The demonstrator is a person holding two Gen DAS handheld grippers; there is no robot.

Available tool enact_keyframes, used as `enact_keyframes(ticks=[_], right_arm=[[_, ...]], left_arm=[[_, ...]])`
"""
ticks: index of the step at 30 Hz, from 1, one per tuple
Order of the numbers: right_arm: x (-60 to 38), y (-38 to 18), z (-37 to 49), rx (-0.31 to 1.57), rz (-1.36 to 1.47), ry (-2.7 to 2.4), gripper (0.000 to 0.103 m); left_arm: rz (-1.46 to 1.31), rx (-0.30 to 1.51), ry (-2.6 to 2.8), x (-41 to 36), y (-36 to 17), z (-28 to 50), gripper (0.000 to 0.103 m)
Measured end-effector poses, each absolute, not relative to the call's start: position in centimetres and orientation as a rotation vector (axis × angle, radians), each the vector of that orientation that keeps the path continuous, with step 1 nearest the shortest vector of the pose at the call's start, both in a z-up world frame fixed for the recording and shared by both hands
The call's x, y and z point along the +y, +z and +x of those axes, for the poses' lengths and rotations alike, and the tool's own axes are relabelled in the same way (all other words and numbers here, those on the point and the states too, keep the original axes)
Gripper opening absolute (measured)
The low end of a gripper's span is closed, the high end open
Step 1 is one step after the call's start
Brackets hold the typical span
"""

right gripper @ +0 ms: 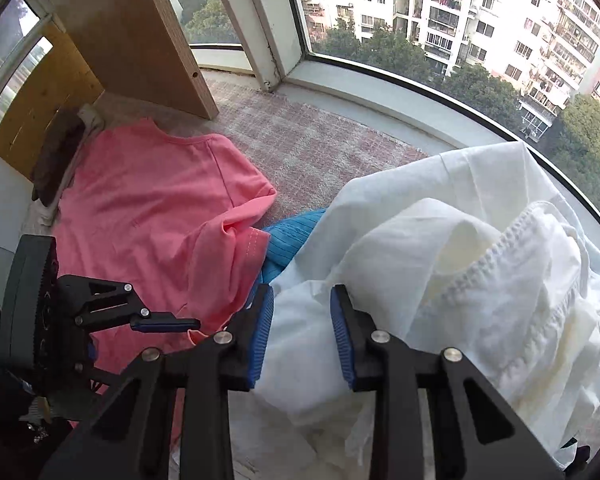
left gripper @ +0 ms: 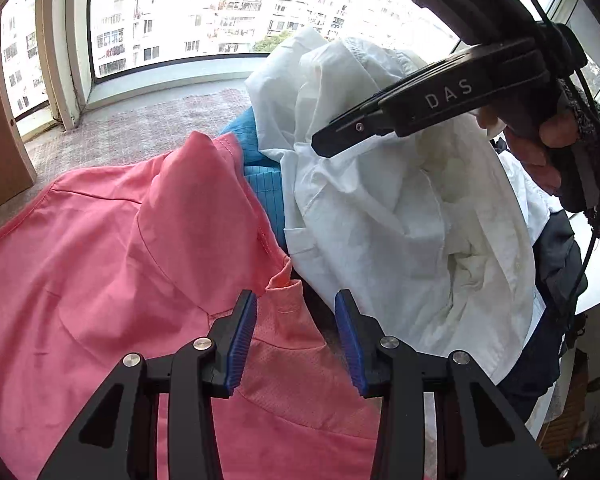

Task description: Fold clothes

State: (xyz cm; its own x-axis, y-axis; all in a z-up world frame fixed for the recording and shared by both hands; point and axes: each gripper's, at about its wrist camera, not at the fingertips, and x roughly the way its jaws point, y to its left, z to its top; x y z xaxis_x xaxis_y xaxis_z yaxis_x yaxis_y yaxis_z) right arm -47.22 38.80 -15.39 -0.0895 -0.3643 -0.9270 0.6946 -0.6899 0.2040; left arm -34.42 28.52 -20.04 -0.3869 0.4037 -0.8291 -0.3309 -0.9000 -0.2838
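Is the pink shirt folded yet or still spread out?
Not folded: the pink shirt lies mostly spread on the mat, only its near sleeve bunched beside the blue garment.

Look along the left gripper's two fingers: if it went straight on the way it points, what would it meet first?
Most likely the pink T-shirt: the open left gripper frames its mesh-textured part and a folded sleeve edge. Depth is unclear, so the gap can't be judged.
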Motion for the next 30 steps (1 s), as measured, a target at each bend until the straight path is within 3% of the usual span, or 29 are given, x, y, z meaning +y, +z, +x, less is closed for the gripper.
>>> enact_keyframes(ticks=[2,3,6,13,14,16,24,27,30], right_arm=[[37.3,-15.2,-48.0,0.335,1.441,-1.821,0.032],[36.5,-15.4,-48.4,0.326,1.443,-1.801,0.032],[34.5,-17.1,-49.5,0.371,1.494,-1.75,0.032],[33.7,-18.9,-48.9,0.323,1.515,-1.582,0.031],[33.6,-18.9,-48.6,0.343,1.523,-1.58,0.028],[33.8,-18.6,-48.1,0.361,1.528,-1.571,0.005],[37.9,-13.4,-48.5,0.29,1.503,-1.684,0.004],[39.2,-14.1,-48.6,0.376,1.57,-1.77,0.004],[39.4,-14.5,-48.5,0.336,1.514,-1.759,0.005]], left_arm=[[-1.397,-0.096,2.296,28.4,-20.8,-34.7,0.018],[-1.388,-0.12,2.296,28.1,-21.0,-34.7,0.0],[-1.335,-0.22,2.305,26.8,-20.9,-34.3,0.002],[-1.267,-0.153,2.313,26.0,-19.6,-32.1,0.002],[-1.261,-0.148,2.322,25.9,-19.4,-31.9,0.002],[-1.261,-0.145,2.336,25.4,-19.3,-31.6,0.002],[-1.159,-0.233,2.324,24.6,-17.4,-30.0,0.002],[-1.135,-0.238,2.292,26.0,-17.4,-30.6,0.002],[-1.165,-0.214,2.248,27.5,-18.5,-30.7,0.002]])
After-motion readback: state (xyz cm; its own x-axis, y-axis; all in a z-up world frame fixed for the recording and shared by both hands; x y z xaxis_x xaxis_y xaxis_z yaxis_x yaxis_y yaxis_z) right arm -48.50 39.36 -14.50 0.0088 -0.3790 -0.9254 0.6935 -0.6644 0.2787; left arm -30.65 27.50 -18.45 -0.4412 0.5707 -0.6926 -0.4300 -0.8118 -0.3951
